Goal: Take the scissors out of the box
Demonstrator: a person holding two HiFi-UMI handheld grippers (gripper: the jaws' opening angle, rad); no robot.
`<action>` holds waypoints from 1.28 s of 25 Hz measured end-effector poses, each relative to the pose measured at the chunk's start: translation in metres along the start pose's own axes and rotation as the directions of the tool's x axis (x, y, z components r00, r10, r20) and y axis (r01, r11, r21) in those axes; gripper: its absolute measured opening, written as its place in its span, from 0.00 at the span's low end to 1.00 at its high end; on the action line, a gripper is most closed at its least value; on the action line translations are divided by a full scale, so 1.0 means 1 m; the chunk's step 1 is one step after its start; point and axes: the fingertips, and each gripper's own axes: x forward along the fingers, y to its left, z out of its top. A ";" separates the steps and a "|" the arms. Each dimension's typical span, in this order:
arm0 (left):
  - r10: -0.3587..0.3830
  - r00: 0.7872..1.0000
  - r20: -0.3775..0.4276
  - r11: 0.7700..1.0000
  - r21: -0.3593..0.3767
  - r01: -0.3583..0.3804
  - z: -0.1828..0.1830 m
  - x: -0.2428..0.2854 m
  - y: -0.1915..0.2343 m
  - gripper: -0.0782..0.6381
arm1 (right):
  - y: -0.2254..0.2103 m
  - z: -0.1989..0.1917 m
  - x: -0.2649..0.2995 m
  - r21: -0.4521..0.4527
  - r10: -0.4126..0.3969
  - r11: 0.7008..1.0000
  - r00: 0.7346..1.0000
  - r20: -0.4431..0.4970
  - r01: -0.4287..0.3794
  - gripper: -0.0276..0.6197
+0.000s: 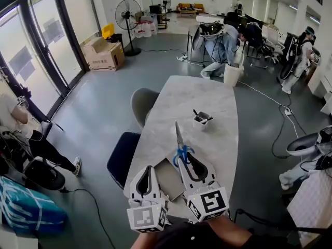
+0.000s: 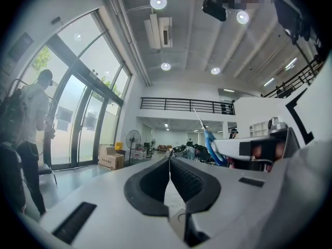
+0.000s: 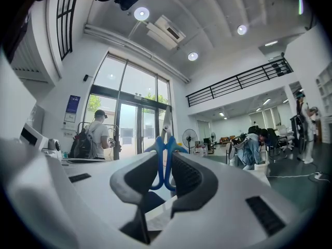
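My right gripper [image 1: 185, 157] is shut on the blue handles of the scissors [image 1: 179, 139]. They are held above the table with the silver blades pointing away from me. In the right gripper view the blue loops of the scissors [image 3: 165, 165] sit squeezed between the dark pads of my right gripper [image 3: 166, 157]. My left gripper [image 1: 151, 168] hangs just to the left with its jaws together and nothing in them. Its own view shows my left gripper [image 2: 169, 160] shut, with the scissors [image 2: 210, 141] off to the right. A flat grey box [image 1: 167, 177] lies on the table under both grippers.
The long white marble table [image 1: 207, 95] runs away from me. A small white holder [image 1: 201, 120] with dark items stands mid-table. Two chairs [image 1: 141, 104] stand at the table's left side. People, a fan [image 1: 128, 14] and cardboard boxes [image 1: 104, 55] are farther off.
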 end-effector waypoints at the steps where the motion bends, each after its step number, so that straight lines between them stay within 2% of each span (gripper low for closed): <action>1: -0.001 1.000 0.001 1.000 0.003 0.001 0.000 0.000 0.000 0.13 | 0.000 0.000 0.000 -0.001 -0.001 1.000 1.000 0.003 0.001 0.17; 15: -0.006 1.000 0.010 1.000 0.008 0.006 -0.004 -0.002 -0.004 0.13 | 0.001 0.000 -0.005 -0.006 -0.006 1.000 0.999 0.032 0.006 0.17; 29: -0.015 1.000 0.008 1.000 -0.001 0.015 -0.004 -0.002 -0.009 0.13 | 0.001 -0.002 -0.005 0.012 -0.003 1.000 1.000 0.022 0.002 0.17; 32: 0.002 1.000 -0.007 1.000 -0.003 -0.003 -0.003 -0.004 -0.006 0.13 | 0.002 -0.002 -0.006 0.017 -0.003 1.000 1.000 0.025 0.003 0.17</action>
